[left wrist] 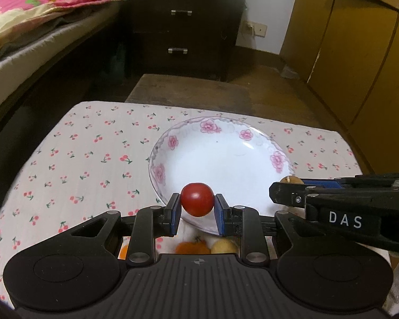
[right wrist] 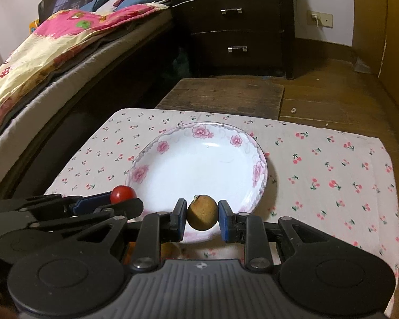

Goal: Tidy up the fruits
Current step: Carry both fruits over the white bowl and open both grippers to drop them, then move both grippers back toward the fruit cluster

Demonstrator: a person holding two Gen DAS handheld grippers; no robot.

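Two tongs are up side by side over the near rim of the plate (left wrist: 227,156), each with a catch. The left tongs (left wrist: 196,210) are clamped on a red tomato (left wrist: 197,199), its blue pads (left wrist: 220,216) pressed to both sides, the fruit held clear above the plate's near edge. The right tongs (right wrist: 202,219) pinch a small brownish-yellow fruit (right wrist: 202,212), likewise above that near rim. The plate, white with pink flowers, sits on a cherry-print cloth (right wrist: 332,175) covering the table, nearer the far edge. Under the left tongs, at the near edge of the cloth, an orange fruit (left wrist: 191,247) and a pale yellow fruit (left wrist: 224,247) peek out, partly hidden.
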